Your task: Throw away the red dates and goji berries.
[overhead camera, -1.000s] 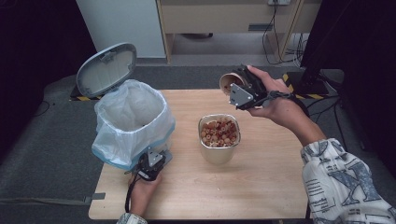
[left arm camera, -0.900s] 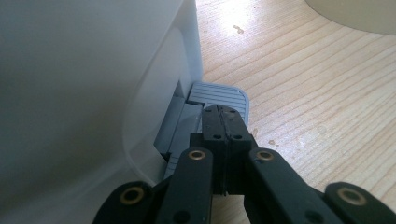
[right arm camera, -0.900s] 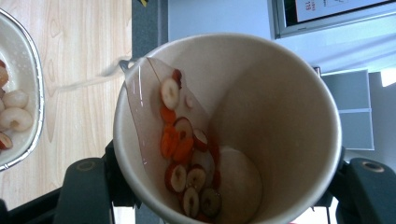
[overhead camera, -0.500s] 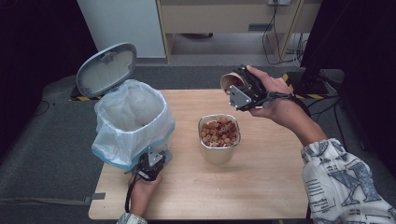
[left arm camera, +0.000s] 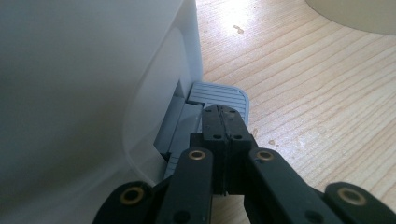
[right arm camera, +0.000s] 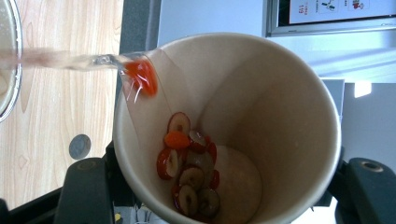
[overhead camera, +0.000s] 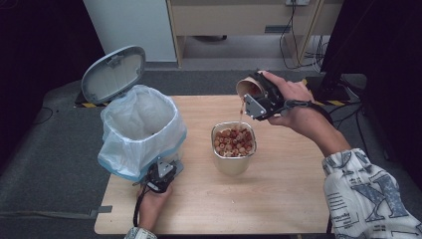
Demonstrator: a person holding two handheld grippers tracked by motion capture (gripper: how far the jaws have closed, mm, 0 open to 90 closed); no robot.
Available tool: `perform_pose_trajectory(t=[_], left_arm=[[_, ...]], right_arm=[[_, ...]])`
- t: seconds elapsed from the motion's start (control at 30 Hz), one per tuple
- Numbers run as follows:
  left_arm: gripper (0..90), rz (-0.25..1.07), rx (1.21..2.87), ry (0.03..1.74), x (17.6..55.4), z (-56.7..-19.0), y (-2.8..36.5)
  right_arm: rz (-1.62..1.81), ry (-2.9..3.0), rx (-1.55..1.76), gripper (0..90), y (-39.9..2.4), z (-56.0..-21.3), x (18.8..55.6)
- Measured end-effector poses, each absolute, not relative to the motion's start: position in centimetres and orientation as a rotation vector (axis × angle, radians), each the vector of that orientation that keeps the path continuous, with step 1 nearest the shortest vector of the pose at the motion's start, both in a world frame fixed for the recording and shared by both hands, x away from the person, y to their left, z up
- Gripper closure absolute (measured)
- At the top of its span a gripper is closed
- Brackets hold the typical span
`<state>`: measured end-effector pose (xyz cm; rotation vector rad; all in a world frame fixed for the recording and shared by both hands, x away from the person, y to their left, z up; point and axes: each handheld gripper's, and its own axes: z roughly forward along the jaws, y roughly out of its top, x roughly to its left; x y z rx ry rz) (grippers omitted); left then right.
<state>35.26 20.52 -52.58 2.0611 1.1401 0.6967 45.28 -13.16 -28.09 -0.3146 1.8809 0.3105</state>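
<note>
Paper cup (right arm camera: pixel 229 126), tan and round, is clamped between the jaws of the right gripper (overhead camera: pixel 259 97) and tipped on its side, so that liquid runs over its lip in a thin stream (overhead camera: pixel 241 112). Sliced red dates (right arm camera: pixel 189 170) are seen lying against the cup's lower wall, one red piece riding at the lip. Below and ahead of that gripper stands the square metal container (overhead camera: pixel 233 147), already heaped with similar fruit, and the stream is received there. The tilt is best increased slowly, with the lip kept over the container's middle, so that nothing splashes onto the wooden table (overhead camera: pixel 278 199). The left gripper (left arm camera: pixel 223 122) is clenched on nothing, its tips pressed on the grey pedal (left arm camera: pixel 219 95) of the white bin (overhead camera: pixel 139 129), whose lid (overhead camera: pixel 113 73) stands raised beyond.
</note>
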Motion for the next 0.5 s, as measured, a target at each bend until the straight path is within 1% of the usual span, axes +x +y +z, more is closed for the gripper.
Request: perform_pose_trajectory(t=[0.5], left_arm=[[89.1,0.697,2.063,1.140,35.25,-52.58,20.52]], right_arm=[[0.263,1.848,-0.353,32.3,-13.01,-27.65,44.91]])
